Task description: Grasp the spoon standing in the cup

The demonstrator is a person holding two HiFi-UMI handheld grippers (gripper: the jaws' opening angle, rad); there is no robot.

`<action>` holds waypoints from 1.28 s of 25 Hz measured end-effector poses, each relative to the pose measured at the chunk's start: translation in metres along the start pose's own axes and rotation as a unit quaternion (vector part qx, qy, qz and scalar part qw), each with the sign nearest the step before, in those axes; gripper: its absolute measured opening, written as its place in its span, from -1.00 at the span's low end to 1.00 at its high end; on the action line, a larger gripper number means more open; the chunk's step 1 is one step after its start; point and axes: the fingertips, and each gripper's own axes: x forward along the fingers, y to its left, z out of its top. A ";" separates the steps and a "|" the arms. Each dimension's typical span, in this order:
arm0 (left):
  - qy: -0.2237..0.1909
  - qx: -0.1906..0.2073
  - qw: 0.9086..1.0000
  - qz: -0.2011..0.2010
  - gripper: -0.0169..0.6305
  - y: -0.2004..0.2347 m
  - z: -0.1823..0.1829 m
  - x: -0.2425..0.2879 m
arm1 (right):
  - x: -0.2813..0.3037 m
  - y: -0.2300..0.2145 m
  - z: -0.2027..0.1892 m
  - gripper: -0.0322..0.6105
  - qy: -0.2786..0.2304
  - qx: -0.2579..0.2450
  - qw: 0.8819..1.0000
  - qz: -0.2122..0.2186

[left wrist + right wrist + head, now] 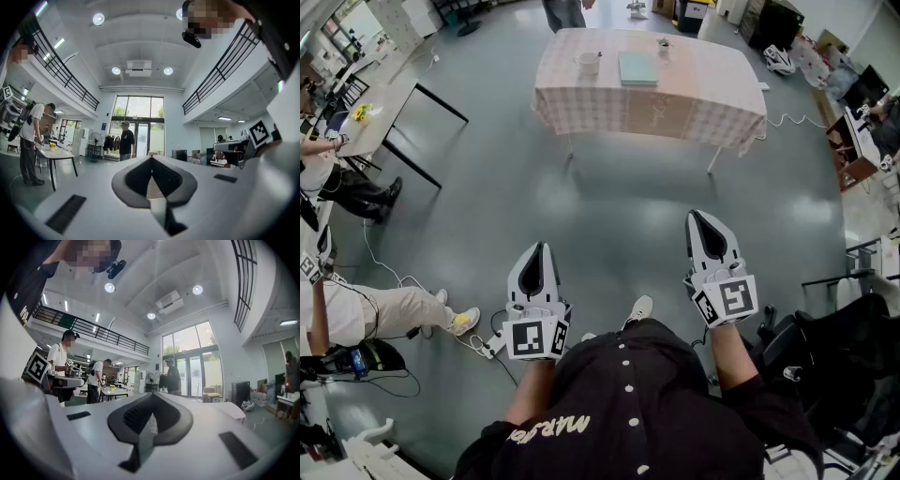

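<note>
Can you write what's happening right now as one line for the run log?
stage: before approach | left gripper: shut, empty | right gripper: shut, empty | cup: on table, far ahead, untouched

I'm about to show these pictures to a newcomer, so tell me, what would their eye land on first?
First, the two white tools low in the head view: the left tool and the right tool, both shut, empty and aimed toward the far table. Next, at the top of that view, the table under a checked cloth. It bears a white cup toward its left and a pale green flat thing near its middle.
</note>
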 end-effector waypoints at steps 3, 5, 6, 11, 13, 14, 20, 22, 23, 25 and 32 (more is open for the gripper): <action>0.001 -0.001 1.000 -0.001 -0.91 -0.003 -0.001 0.000 | -0.002 -0.002 -0.002 -0.92 0.001 0.002 1.000 -0.001; 0.002 -0.002 1.000 -0.002 -0.91 -0.003 -0.001 0.000 | -0.002 -0.003 -0.001 -0.92 0.000 0.009 1.000 -0.003; 0.002 -0.003 1.000 -0.002 -0.91 -0.003 -0.001 0.000 | -0.003 -0.003 -0.001 -0.92 -0.002 0.015 1.000 -0.004; 0.003 -0.003 1.000 -0.003 -0.91 -0.004 -0.001 0.001 | -0.006 -0.002 0.000 -0.92 -0.011 0.029 1.000 0.000; 0.004 -0.003 1.000 -0.005 -0.91 -0.004 -0.002 0.001 | -0.007 -0.002 0.001 -0.91 -0.012 0.030 0.999 -0.001; 0.004 -0.003 1.000 -0.006 -0.91 -0.005 -0.002 0.002 | -0.008 -0.003 0.001 -0.90 -0.013 0.031 0.999 -0.001; 0.005 -0.003 1.000 -0.009 -0.91 -0.007 -0.002 0.006 | -0.009 -0.005 0.001 -0.89 -0.018 0.032 0.999 -0.001; 0.005 -0.003 1.000 -0.009 -0.91 -0.009 -0.002 0.008 | -0.009 -0.007 0.002 -0.89 -0.020 0.033 0.999 -0.001; 0.004 -0.003 1.000 -0.009 -0.91 -0.010 -0.003 0.008 | -0.009 -0.008 0.002 -0.89 -0.022 0.033 0.999 0.000; 0.005 -0.003 1.000 -0.009 -0.91 -0.010 -0.004 0.009 | -0.009 -0.008 0.001 -0.86 -0.024 0.033 0.999 0.002; 0.006 -0.002 1.000 -0.008 -0.91 -0.010 -0.004 0.012 | -0.004 -0.008 0.002 -0.63 -0.025 0.036 0.999 0.008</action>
